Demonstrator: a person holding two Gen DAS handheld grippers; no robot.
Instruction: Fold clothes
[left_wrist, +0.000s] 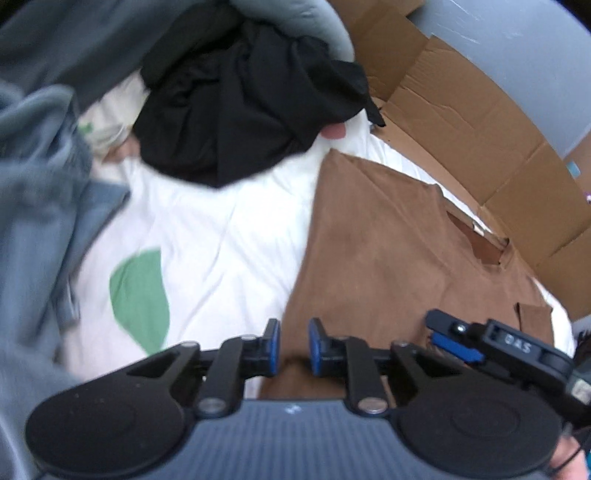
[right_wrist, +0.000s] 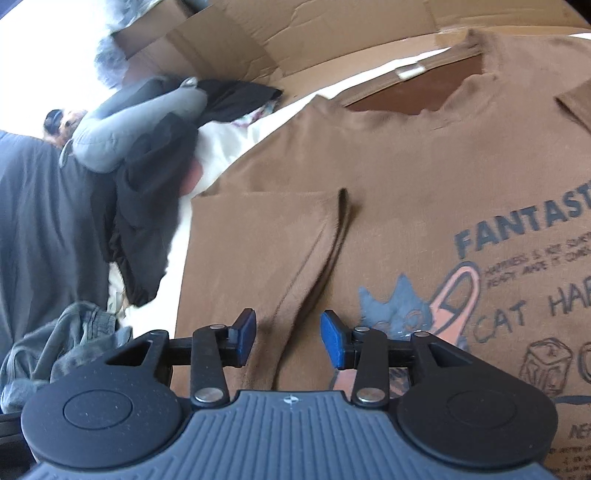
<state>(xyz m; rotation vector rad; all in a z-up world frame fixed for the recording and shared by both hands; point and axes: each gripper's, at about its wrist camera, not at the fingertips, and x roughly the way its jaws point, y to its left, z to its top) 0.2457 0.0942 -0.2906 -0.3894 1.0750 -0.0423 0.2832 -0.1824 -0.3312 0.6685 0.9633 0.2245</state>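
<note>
Lying flat beneath both empty claws, brown T-shirt (right_wrist: 406, 177): left claw (left_wrist: 294, 347) narrow, right claw (right_wrist: 288, 341) wider.

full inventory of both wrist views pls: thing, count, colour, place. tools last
brown T-shirt: 1, brown with cat print and lettering, spread flat on the white sheet, one sleeve folded in over the body
white sheet: 1, white with a green patch, under the clothes
black garment: 1, black, bunched at the far end of the sheet
grey-blue garment: 1, grey-blue, heaped along the left edge in the left wrist view
cardboard: flattened sheets, brown, beyond the T-shirt
grey padded item: 1, grey, on the black garment
olive garment: 1, crumpled, lower left in the right wrist view
left tool: 1, black with blue pads, open, empty, over the T-shirt's edge
right tool: 1, black with blue pads, open, over the folded sleeve
</note>
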